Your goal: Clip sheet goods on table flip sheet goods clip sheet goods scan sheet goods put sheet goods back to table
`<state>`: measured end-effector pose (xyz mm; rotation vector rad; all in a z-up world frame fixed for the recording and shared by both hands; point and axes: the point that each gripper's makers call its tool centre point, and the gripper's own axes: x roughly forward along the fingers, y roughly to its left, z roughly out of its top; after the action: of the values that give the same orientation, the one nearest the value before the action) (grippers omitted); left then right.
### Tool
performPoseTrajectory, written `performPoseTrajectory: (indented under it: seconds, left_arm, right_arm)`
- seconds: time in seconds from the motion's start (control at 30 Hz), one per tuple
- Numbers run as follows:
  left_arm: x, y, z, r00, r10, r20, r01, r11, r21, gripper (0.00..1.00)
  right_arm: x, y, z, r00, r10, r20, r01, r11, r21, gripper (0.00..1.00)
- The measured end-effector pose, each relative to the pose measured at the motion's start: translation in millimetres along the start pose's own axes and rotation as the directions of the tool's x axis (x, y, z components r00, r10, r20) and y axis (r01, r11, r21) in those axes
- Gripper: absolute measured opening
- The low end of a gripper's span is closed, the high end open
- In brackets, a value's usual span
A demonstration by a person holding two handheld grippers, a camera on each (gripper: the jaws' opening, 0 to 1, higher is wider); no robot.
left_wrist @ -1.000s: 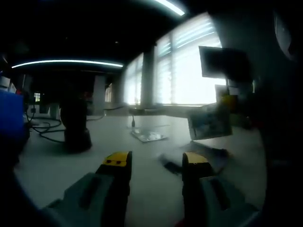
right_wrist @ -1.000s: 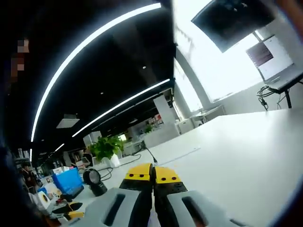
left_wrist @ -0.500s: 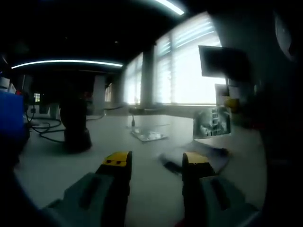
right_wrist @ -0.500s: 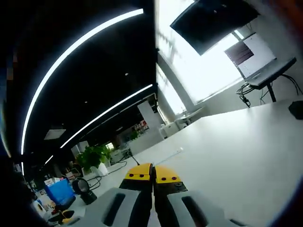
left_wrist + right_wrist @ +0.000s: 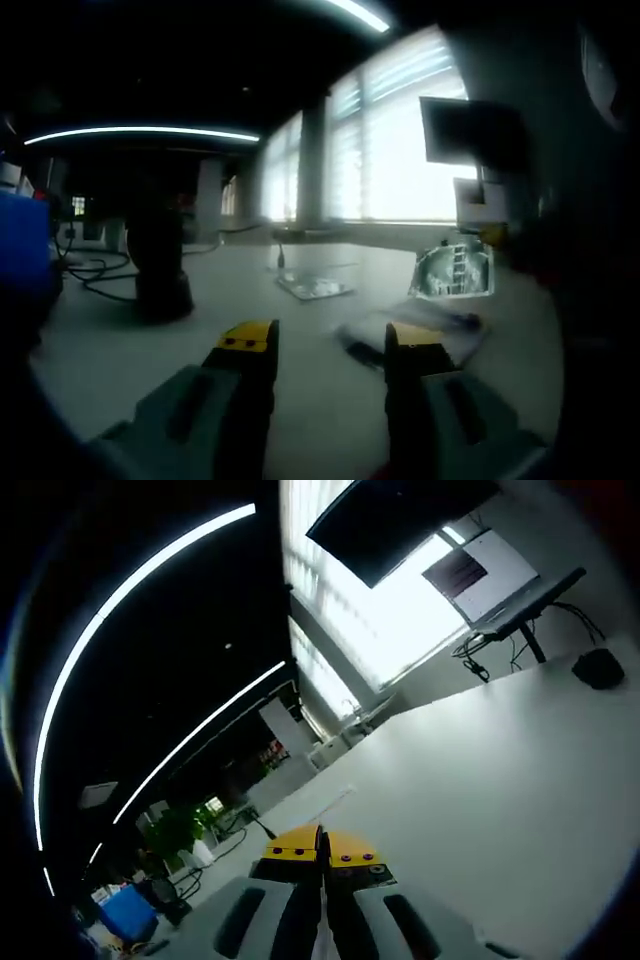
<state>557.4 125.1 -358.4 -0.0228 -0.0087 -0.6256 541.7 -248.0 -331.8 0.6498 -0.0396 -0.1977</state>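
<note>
Turned flatter since earlier, one sheet (image 5: 453,272) hangs midair; left fingers (image 5: 327,340) apart, empty; right fingers (image 5: 320,846) pinched together.

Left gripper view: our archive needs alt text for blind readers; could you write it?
The open left tool hovers low over a white table, its yellow-tipped jaws apart and empty. Beyond them, a sheet packet is held upright at the right, another packet lies flat on the table, and a dark scanner stands at left before bright windows.

I see a smooth, matt white counter (image 5: 520,780) with a soft sheen, glossy foil-like sheet goods (image 5: 453,271) and a shiny packet (image 5: 314,288), and matt grey and yellow plastic on my left hand-held gripper (image 5: 325,345)
</note>
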Motion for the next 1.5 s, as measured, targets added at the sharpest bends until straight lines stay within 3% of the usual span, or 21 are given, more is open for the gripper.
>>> performPoseTrajectory:
  seconds: [0.27,0.7,1.07,1.27,1.5]
  left_arm:
    - [0,-0.6,-0.3,1.000,-0.004,0.000,0.004,1.000,0.002,0.35]
    - [0,-0.9,-0.3,1.000,-0.004,0.000,0.004,1.000,0.002,0.35]
    - [1,-2.1,-0.4,1.000,-0.008,-0.002,0.008,1.000,0.004,0.35]
    - [1,-3.0,-0.5,1.000,-0.009,-0.005,0.009,1.000,0.013,0.35]
    - [1,-3.2,0.3,1.000,-0.010,-0.003,0.010,1.000,0.011,0.35]
  right_arm:
    - [-5,-29,-13.5,0.997,-0.080,-0.013,0.081,0.995,0.061,0.00]
    - [-3,-47,-22.9,0.992,-0.117,-0.045,0.122,0.982,0.143,0.00]
    - [-3,-61,-44.5,0.981,-0.151,-0.119,0.173,0.965,0.197,0.00]
    - [-4,-65,-45.7,0.980,-0.167,-0.108,0.188,0.956,0.227,0.16]
    - [-1,-57,-38.0,0.988,-0.133,-0.075,0.146,0.968,0.205,0.32]
